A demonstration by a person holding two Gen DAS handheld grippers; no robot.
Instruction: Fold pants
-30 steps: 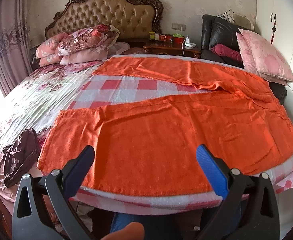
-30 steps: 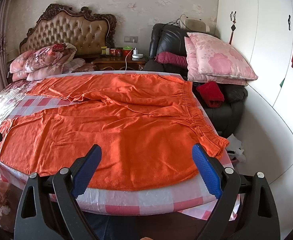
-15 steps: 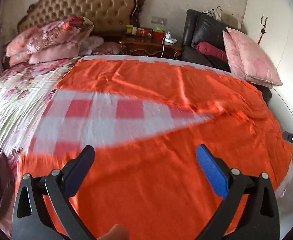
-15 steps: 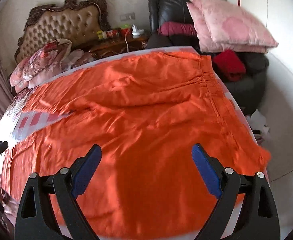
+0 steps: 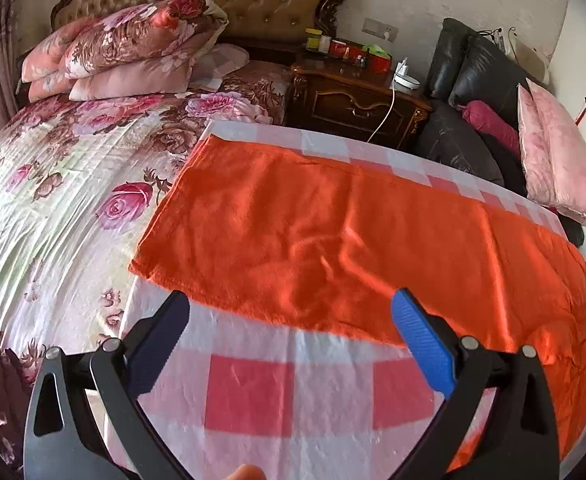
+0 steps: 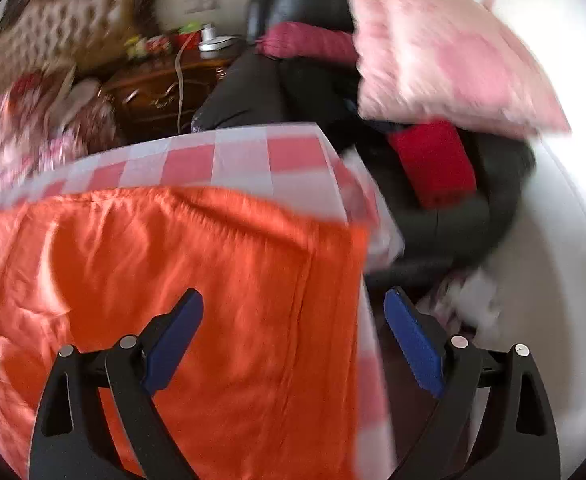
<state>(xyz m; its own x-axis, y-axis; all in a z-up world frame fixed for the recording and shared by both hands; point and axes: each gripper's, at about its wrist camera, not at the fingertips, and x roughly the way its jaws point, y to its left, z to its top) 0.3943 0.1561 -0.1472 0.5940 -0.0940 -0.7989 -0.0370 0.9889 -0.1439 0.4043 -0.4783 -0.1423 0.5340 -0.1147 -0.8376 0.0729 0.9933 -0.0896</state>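
The orange pants [image 5: 353,240] lie flat on the checked sheet [image 5: 253,392], long axis running from the hem end near the floral quilt [image 5: 53,200] across to the waistband beside the black armchair [image 6: 453,216]. The left gripper [image 5: 291,344] hangs open and empty just short of the near leg edge, nearer the hem. The right gripper [image 6: 293,336], also spread and empty, straddles what seems, through blur, the waistband edge.
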